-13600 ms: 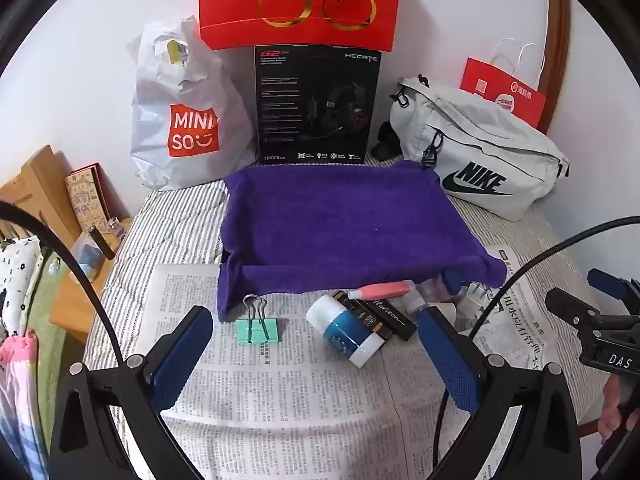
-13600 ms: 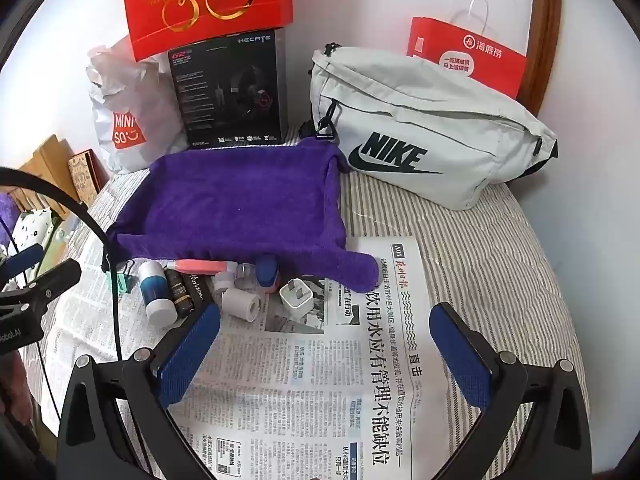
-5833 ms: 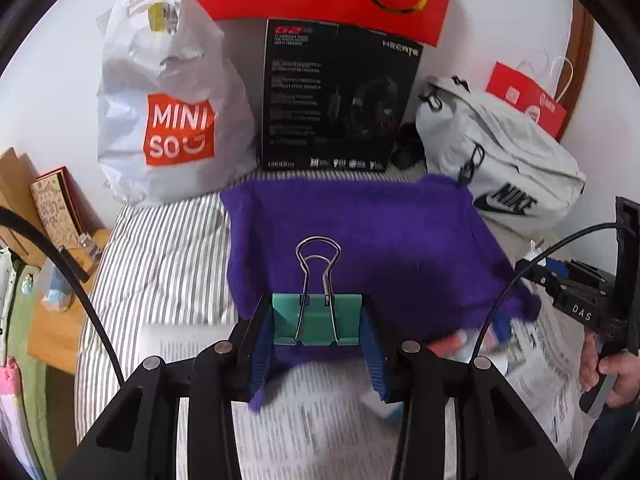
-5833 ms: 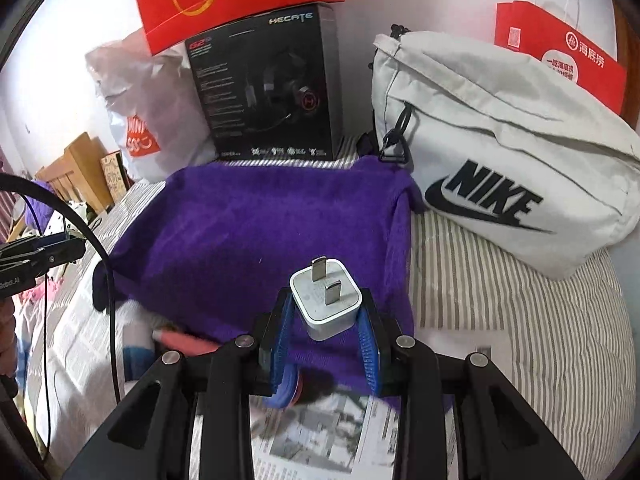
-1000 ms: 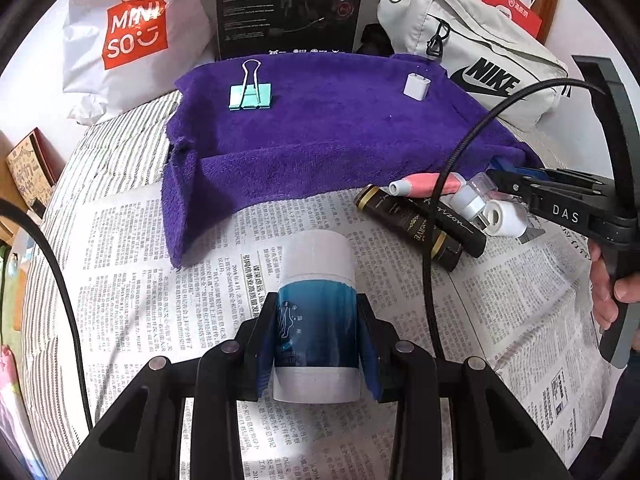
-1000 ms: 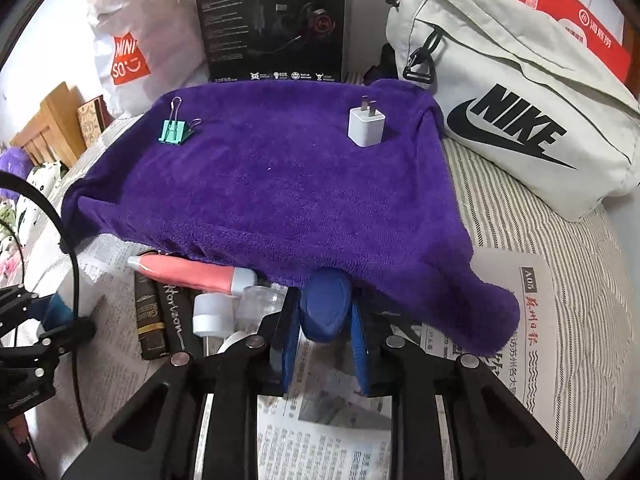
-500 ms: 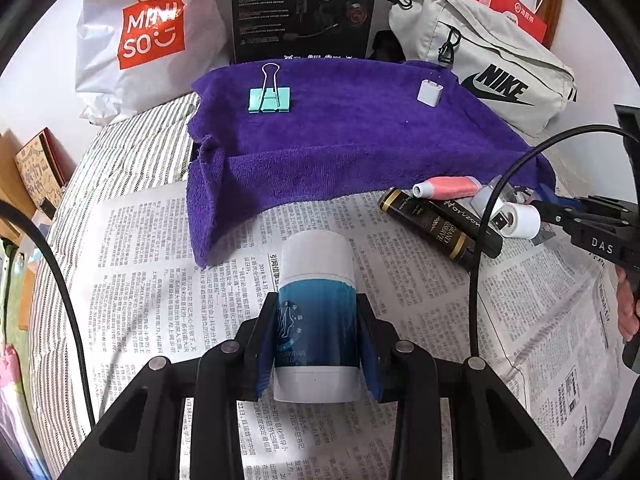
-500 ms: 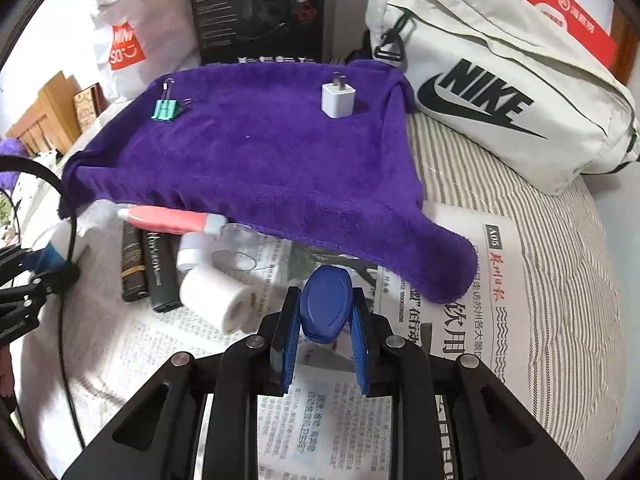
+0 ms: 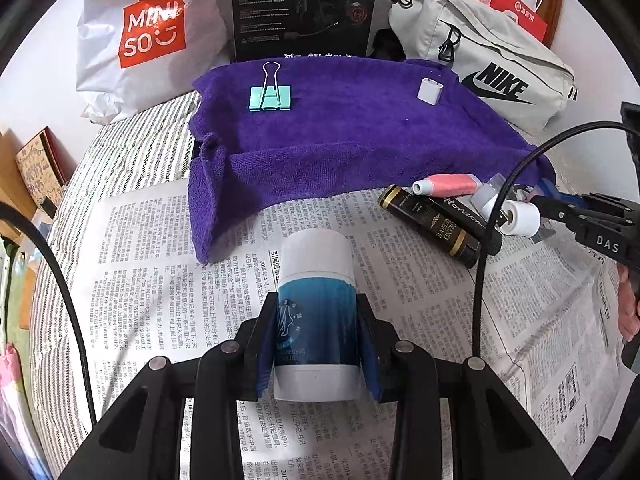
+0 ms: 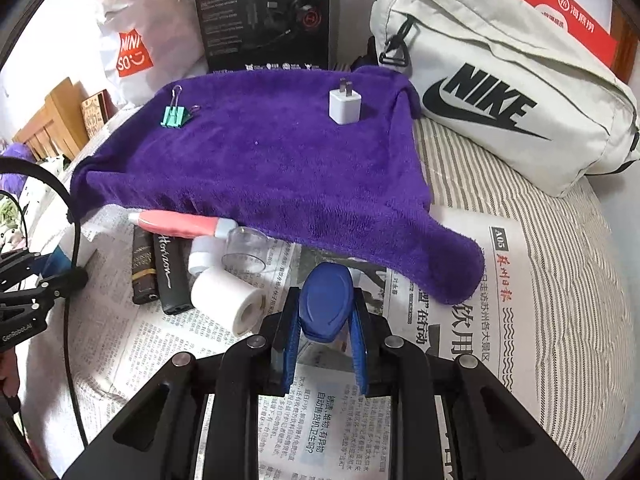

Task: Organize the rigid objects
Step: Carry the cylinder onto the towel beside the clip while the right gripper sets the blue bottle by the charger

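My left gripper (image 9: 316, 320) is shut on a blue-and-white bottle (image 9: 315, 304), held above the newspaper (image 9: 160, 248). My right gripper (image 10: 324, 320) is shut on a small blue oval object (image 10: 327, 304), held above the newspaper (image 10: 460, 360). A green binder clip (image 9: 270, 97) and a white charger plug (image 9: 430, 90) lie on the purple towel (image 9: 340, 140); they also show in the right wrist view, clip (image 10: 175, 116) and plug (image 10: 345, 105). On the paper lie a pink tube (image 10: 176, 222), two dark tubes (image 10: 160, 268), a white roll (image 10: 227, 305) and a clear cap (image 10: 245, 249).
A Nike bag (image 10: 500, 92), a black headset box (image 10: 264, 16) and a Miniso bag (image 9: 144, 36) stand behind the towel. A wooden bed frame (image 10: 52, 120) is on the left. The striped bed cover (image 10: 560, 240) shows on the right.
Both grippers have pulled back and risen slightly from the pile with their objects; the blue oval object has come away from the towel's front edge. The clip and plug stay on the towel.
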### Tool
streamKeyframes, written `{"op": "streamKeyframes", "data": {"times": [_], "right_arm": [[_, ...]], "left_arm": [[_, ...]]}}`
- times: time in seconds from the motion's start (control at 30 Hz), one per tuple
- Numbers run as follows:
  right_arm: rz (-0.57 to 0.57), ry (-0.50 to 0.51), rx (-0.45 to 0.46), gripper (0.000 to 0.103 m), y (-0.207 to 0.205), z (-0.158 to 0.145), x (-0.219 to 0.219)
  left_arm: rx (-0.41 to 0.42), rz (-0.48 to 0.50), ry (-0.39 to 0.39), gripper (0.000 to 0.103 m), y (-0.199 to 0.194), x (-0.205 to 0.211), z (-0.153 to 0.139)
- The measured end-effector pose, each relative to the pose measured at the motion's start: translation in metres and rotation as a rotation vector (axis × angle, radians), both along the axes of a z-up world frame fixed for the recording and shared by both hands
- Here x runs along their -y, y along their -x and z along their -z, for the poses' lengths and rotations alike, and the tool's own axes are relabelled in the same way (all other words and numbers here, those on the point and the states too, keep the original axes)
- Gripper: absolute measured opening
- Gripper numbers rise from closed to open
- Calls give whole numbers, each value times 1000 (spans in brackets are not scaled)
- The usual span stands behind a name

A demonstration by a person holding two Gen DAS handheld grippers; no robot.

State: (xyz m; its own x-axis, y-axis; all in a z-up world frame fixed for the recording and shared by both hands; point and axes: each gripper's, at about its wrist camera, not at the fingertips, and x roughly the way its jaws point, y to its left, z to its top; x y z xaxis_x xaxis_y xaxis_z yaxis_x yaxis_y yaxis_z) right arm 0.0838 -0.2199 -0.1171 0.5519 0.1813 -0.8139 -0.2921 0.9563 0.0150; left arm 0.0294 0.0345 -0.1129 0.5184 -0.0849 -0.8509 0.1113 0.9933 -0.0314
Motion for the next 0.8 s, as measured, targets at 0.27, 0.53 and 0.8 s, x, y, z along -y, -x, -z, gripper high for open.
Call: {"op": "streamKeyframes", "data": {"times": [0.27, 0.53, 0.8], "right_arm": [[-21, -13, 32, 23, 10, -19, -7], [-54, -28, 70, 23, 19, -40, -13], [-50, -36, 90, 23, 19, -51, -12]], "left_arm": [[-10, -9, 94, 34, 0, -8, -10], [30, 8, 117, 34, 0, -5, -33], [61, 11, 103, 34, -8, -3, -50]]}}
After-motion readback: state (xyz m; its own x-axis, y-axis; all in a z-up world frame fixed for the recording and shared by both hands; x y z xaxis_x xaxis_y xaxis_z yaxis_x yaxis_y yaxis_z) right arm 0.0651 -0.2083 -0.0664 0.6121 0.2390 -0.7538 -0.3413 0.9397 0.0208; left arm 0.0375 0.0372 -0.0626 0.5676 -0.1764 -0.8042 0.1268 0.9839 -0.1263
